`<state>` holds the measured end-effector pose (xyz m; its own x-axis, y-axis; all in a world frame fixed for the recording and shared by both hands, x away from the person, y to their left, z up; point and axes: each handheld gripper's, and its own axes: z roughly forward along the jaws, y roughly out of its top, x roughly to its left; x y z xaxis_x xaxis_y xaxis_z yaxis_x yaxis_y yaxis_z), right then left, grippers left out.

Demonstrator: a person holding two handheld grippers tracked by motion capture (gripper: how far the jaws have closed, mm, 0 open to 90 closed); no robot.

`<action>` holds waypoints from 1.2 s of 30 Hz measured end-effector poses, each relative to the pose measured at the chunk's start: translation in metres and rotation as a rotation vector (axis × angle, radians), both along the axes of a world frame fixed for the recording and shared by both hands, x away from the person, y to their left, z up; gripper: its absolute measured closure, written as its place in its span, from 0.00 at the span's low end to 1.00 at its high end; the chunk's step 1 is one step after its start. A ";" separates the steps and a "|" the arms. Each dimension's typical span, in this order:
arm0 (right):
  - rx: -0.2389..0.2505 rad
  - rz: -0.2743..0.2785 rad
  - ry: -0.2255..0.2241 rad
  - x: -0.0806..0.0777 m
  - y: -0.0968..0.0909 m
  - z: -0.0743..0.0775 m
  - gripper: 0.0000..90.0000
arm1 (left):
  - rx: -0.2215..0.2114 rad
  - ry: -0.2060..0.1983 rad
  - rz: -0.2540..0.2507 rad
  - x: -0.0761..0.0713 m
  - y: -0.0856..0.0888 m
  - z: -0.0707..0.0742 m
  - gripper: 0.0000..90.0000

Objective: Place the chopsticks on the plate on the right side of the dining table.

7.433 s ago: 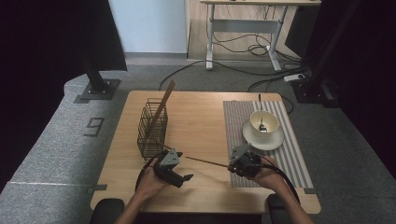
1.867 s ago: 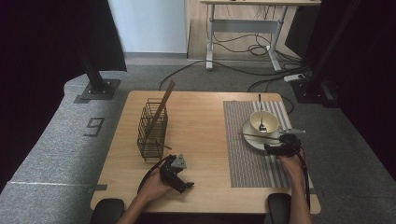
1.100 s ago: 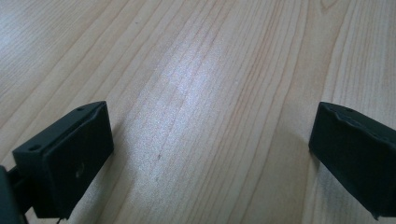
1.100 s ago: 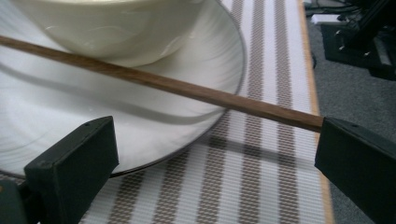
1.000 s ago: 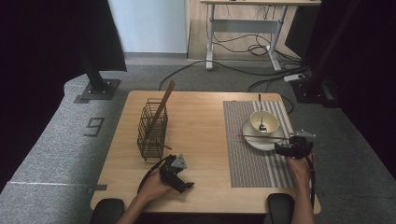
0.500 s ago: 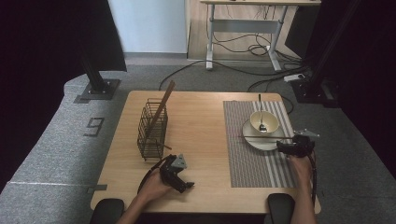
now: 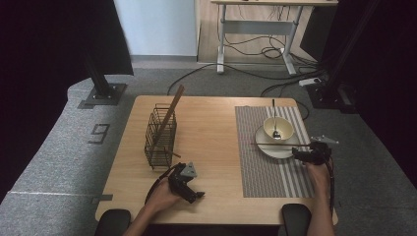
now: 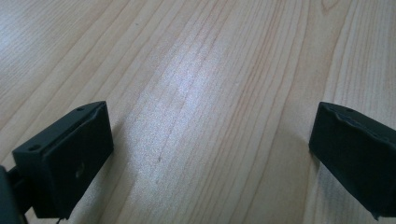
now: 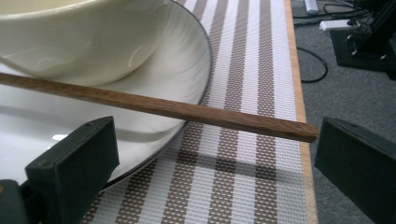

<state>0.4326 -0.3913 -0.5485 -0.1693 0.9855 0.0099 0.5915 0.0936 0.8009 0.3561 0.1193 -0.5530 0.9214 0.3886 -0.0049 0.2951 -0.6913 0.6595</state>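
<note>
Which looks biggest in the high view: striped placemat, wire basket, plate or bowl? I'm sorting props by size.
Largest to smallest:
1. striped placemat
2. wire basket, though it stands upright, so its spread against the flat mat is less sure
3. plate
4. bowl, sitting on the plate

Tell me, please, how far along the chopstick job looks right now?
One chopstick already lies across the plate, beside the bowl. The right tongs stand open around its end, not gripping. The left tongs rest open on the table. Another chopstick leans in the basket, probably next.
</note>
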 end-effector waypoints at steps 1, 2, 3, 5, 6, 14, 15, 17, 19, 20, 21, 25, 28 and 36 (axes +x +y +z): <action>-0.011 0.004 0.002 0.000 0.002 0.000 0.00 | 0.000 0.000 0.000 0.000 0.000 0.000 0.00; -0.021 0.007 0.003 0.000 0.004 0.001 0.00 | 0.000 0.000 0.000 0.000 0.000 0.000 0.00; -0.026 0.009 0.005 0.000 0.006 0.001 0.00 | 0.000 0.000 0.000 0.000 0.000 0.000 0.00; -0.028 0.011 0.026 0.001 0.008 0.001 0.00 | 0.000 0.000 0.000 0.000 0.000 0.000 0.00; -0.027 0.014 0.026 0.002 0.010 0.002 0.00 | 0.000 0.000 0.000 0.000 0.000 0.000 0.00; -0.060 0.024 0.021 0.002 0.020 0.005 0.00 | 0.002 0.000 -0.001 0.000 0.000 0.000 0.00; -0.055 0.022 0.021 0.001 0.019 0.007 0.00 | 0.000 0.000 0.000 0.000 0.000 0.000 0.00; -0.043 0.027 0.020 -0.004 0.019 0.010 0.00 | 0.000 0.000 0.000 0.000 0.000 0.000 0.00; -0.034 0.040 0.013 -0.010 0.019 0.014 0.00 | 0.000 0.000 0.000 0.000 0.000 0.000 0.00; -0.032 0.048 0.006 -0.014 0.020 0.017 0.00 | 0.000 0.000 0.000 0.000 0.000 0.000 0.00; -0.029 0.058 0.000 -0.018 0.021 0.020 0.00 | 0.000 0.000 0.000 0.000 0.000 0.000 0.00; -0.020 0.108 -0.004 -0.038 0.028 0.032 0.00 | 0.002 0.000 0.001 0.000 0.000 0.000 0.00; -0.034 0.153 -0.021 -0.055 0.038 0.040 0.00 | 0.001 0.000 0.004 -0.001 0.001 0.000 0.00; -0.040 0.266 0.015 -0.086 0.058 0.049 0.00 | 0.000 0.001 0.017 -0.002 0.001 0.000 0.00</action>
